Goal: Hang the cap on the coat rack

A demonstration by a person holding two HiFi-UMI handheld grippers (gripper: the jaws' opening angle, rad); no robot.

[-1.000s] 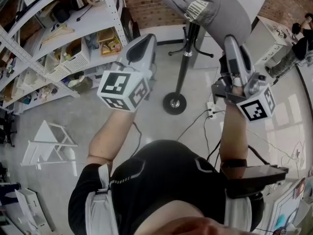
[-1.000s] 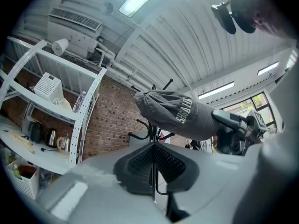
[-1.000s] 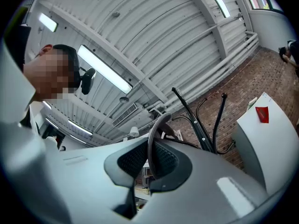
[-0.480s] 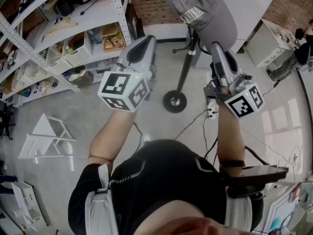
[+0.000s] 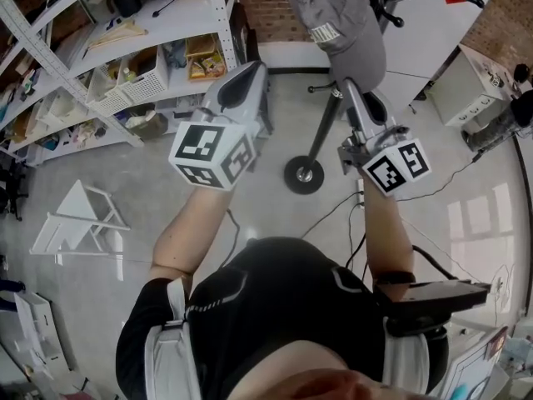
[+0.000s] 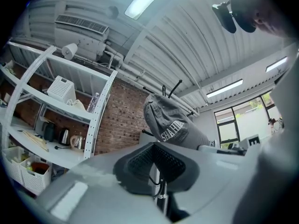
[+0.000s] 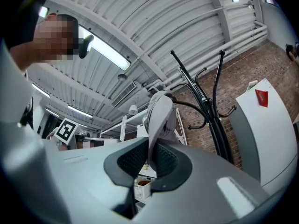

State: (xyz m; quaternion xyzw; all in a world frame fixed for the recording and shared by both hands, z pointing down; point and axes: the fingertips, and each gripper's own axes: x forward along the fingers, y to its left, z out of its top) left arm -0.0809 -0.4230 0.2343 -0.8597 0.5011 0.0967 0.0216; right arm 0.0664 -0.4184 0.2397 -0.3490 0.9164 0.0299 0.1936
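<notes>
A grey cap (image 5: 340,17) with pale lettering is held up at the top of the head view. My right gripper (image 5: 356,90) is shut on its brim from below. In the right gripper view the brim (image 7: 158,120) runs edge-on between the pads. The black coat rack (image 7: 205,106) stands just right of the cap, its hooks curling up. In the head view, the rack's pole (image 5: 321,136) and round base (image 5: 303,176) show under the cap. My left gripper (image 5: 241,82) is raised beside it, shut on nothing. In the left gripper view the cap (image 6: 170,125) hangs in front of the rack's hooks (image 6: 170,88).
White metal shelving (image 5: 125,40) with baskets and kettles fills the left. A white cabinet (image 5: 425,23) stands behind the rack on the right. A white folded frame (image 5: 79,227) lies on the floor at left, and cables (image 5: 350,202) trail near the rack's base.
My right gripper has carried the cap leftward and further up, over the rack's pole. My left gripper has stayed where it was.
</notes>
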